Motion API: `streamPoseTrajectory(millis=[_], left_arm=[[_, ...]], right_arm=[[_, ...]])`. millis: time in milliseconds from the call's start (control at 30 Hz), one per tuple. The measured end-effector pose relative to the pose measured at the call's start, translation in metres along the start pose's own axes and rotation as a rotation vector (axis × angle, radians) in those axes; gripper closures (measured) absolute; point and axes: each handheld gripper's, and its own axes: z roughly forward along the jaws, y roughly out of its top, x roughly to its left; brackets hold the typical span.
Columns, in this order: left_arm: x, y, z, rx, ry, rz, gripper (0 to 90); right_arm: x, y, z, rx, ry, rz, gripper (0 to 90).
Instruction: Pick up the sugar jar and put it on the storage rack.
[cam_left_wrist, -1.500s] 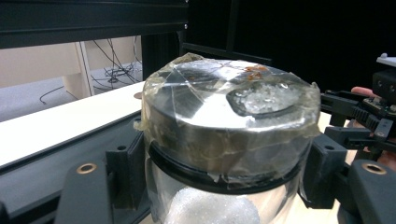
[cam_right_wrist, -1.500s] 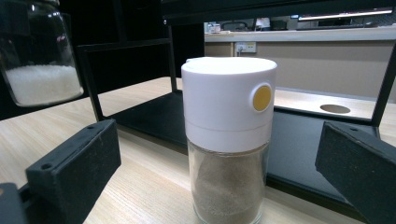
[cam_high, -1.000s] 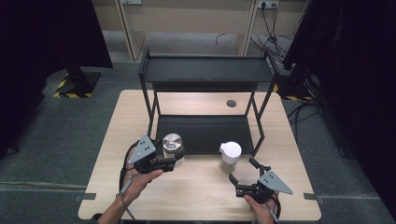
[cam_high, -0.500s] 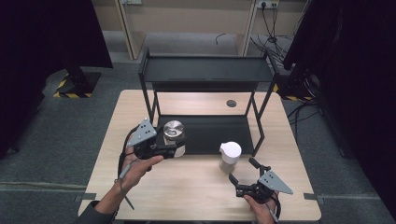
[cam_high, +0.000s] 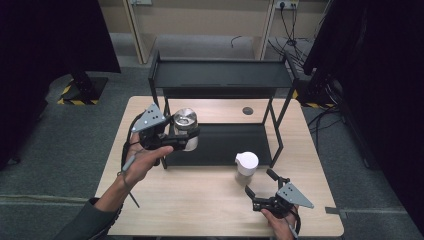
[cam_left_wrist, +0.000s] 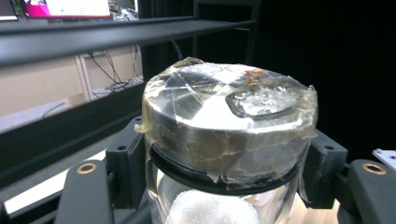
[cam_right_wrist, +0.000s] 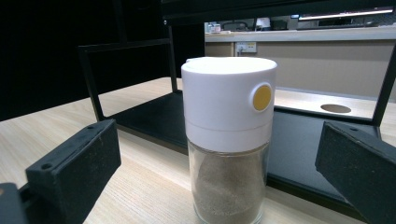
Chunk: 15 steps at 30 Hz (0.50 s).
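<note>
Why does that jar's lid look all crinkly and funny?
The jar in the left claw has clear tape stuck over its metal lid, wrinkled and peeling at the edges. The white-capped shaker looks normal.

High view is looking down on the table (cam_high: 210, 200); gripper views are sitting close, facing the black rack (cam_high: 220, 80), which all are sharing.

Jar (cam_left_wrist: 229, 140) base cut off; shaker (cam_right_wrist: 229, 140) bottom cropped.

White-capped shaker (cam_right_wrist: 228, 135), yellow dot (cam_right_wrist: 261, 97); black rack (cam_high: 220, 75).
</note>
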Motion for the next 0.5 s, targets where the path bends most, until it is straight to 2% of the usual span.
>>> streamPoseTrajectory(millis=[67, 200, 267, 367, 500], left_arm=[[0.003, 0.007, 0.001, 0.001, -0.001, -0.010, 31.4], [0.006, 0.021, 0.003, 0.004, 0.011, 0.002, 31.4], [0.008, 0.026, 0.003, 0.004, 0.009, -0.021, 31.4], [0.010, 0.035, 0.004, 0.000, 0.017, -0.021, 31.4], [0.012, 0.045, 0.005, -0.001, 0.026, -0.050, 31.4]], right_arm=[[0.000, 0.000, 0.000, -0.002, -0.001, 0.000, 0.3], [0.000, 0.000, 0.000, -0.001, -0.001, 0.002, 0.3], [0.000, 0.000, 0.000, -0.001, -0.001, 0.001, 0.3], [0.000, 0.000, 0.000, -0.001, -0.001, 0.003, 0.3], [0.000, 0.000, 0.000, -0.003, -0.002, 0.004, 0.3]])
